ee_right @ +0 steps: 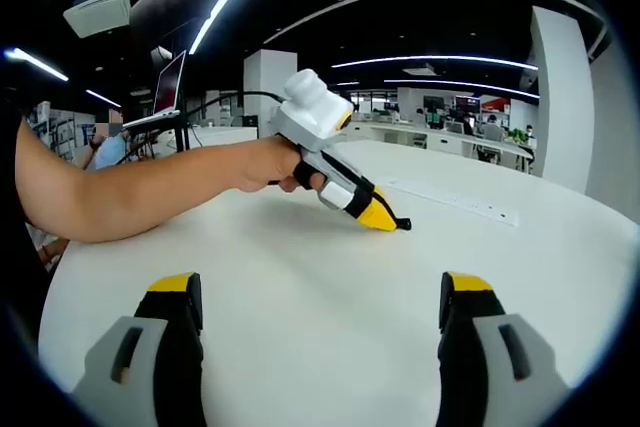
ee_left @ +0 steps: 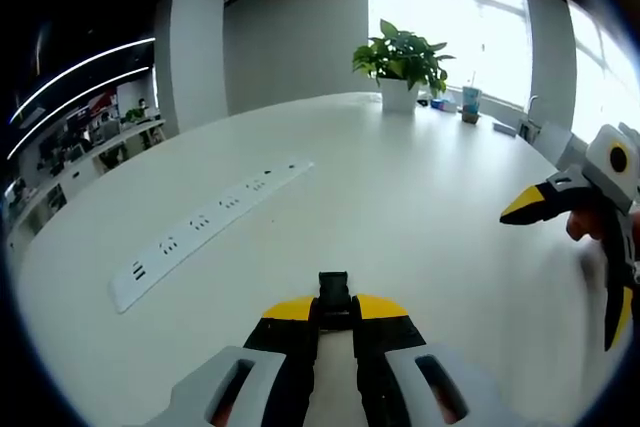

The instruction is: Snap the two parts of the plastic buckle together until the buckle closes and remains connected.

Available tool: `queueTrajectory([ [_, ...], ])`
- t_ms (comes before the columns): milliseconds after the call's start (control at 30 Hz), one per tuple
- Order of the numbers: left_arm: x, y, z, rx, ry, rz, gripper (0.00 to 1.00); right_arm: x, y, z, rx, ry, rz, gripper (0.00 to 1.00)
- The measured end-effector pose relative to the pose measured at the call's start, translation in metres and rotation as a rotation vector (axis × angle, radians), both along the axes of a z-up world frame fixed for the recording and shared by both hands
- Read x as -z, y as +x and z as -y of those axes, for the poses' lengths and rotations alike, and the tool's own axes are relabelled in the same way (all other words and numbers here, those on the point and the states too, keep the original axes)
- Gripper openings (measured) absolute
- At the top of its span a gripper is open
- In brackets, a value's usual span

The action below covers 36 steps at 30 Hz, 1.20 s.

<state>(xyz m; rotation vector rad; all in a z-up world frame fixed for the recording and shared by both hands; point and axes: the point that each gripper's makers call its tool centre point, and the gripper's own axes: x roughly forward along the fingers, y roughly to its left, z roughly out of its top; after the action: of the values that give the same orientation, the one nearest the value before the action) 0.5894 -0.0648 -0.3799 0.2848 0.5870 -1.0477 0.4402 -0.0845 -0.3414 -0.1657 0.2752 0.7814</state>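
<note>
The buckle part (ee_left: pixel 333 287), small and black, is pinched between the tips of the left gripper (ee_left: pixel 334 309) just above the white table (ee_left: pixel 400 197). The right gripper (ee_right: pixel 320 292) has its 2 jaws wide apart, holding nothing. A power strip (ee_left: pixel 200 227) lies nearby.

Potted plant (ee_left: pixel 402 65) behind power strip (ee_left: pixel 208 227), seemingly

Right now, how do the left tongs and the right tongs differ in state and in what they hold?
The left tongs are shut on a black buckle part; the right tongs stand wide open and hold nothing. The left tongs rest low at the white table; the right tongs have bare table between their jaws. Both have yellow-tipped black jaws.
</note>
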Motion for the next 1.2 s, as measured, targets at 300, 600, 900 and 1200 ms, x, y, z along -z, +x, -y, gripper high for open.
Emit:
queueTrajectory([
  [300, 0.001, 0.0009, 0.001, 0.0, -0.011, -0.008, 0.11, 0.0007, 0.0001, 0.0003, 0.0, -0.002, 0.001, 0.99],
  [600, 0.0011, 0.0004, 0.0018, 0.005, -0.01, 0.003, 0.11, 0.0008, -0.0002, 0.0001, -0.002, -0.003, 0.001, 0.99],
  [900, 0.0007, -0.0019, 0.0023, 0.01, -0.012, 0.012, 0.11, 0.002, -0.0007, 0.0006, -0.002, -0.007, 0.0, 0.99],
  [1200, 0.0002, -0.0036, 0.0034, 0.018, -0.026, -0.001, 0.12, 0.0035, 0.0005, 0.0, -0.009, -0.01, -0.002, 0.98],
])
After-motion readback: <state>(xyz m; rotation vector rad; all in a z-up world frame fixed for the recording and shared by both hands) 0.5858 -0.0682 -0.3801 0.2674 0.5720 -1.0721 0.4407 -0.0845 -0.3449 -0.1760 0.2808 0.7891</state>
